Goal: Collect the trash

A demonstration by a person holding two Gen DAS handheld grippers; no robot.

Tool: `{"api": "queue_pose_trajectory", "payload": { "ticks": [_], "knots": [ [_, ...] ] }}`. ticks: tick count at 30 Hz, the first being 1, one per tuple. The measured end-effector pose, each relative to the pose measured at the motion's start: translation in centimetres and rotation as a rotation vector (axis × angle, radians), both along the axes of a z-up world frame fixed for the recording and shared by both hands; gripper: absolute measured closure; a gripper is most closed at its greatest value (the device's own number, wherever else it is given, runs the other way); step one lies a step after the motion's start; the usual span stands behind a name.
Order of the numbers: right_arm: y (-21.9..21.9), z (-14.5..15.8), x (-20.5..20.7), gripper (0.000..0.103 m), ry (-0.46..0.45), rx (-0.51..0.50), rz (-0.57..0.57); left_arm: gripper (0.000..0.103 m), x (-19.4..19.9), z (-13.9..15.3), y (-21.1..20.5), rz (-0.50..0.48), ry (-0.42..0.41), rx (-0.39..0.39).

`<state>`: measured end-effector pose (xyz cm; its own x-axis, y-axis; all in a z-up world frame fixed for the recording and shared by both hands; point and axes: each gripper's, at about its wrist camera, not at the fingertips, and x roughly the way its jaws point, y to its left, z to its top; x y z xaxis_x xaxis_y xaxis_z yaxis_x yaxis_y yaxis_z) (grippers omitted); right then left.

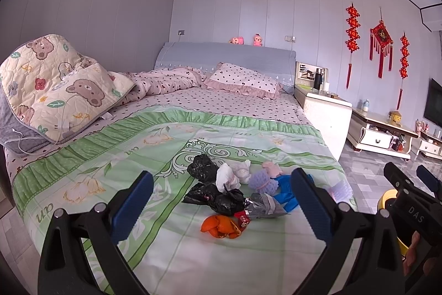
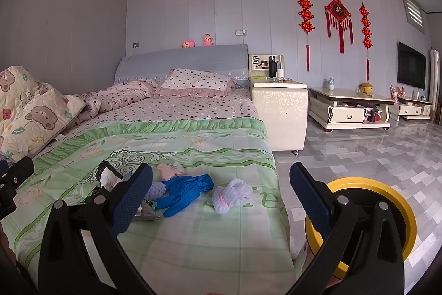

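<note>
A pile of trash lies on the green bedspread (image 1: 116,167): orange peel (image 1: 219,226), black plastic bags (image 1: 221,198), white crumpled tissue (image 1: 228,176), a silver wrapper (image 1: 265,208), a blue glove (image 2: 185,191), and purple foam nets (image 2: 233,195). My left gripper (image 1: 222,205) is open and empty, hovering above the pile at the foot of the bed. My right gripper (image 2: 221,198) is open and empty, over the bed's right edge, just right of the blue glove. It also shows at the right edge of the left wrist view (image 1: 408,184). A yellow-rimmed bin (image 2: 386,201) stands on the floor beside the bed.
A bear-print quilt (image 1: 55,85) is heaped at the bed's left side. A dotted pillow (image 1: 246,79) lies by the headboard. A white nightstand (image 2: 279,112) and low TV cabinets (image 2: 348,112) stand on the right along the wall. The grey tiled floor (image 2: 373,151) spreads to the right.
</note>
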<state>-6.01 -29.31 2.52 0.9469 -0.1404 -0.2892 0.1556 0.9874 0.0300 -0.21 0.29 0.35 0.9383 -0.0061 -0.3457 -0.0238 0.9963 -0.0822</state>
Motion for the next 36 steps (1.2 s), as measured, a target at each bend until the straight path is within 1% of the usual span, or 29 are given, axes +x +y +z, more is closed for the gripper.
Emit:
{"api": "queue_pose_trajectory", "payload": {
  "ticks": [36],
  "knots": [
    [0.03,-0.08,0.08,0.008,0.003,-0.001,-0.001,0.007,0.11,-0.76,0.18,0.001,0.010,0.002]
  ]
}}
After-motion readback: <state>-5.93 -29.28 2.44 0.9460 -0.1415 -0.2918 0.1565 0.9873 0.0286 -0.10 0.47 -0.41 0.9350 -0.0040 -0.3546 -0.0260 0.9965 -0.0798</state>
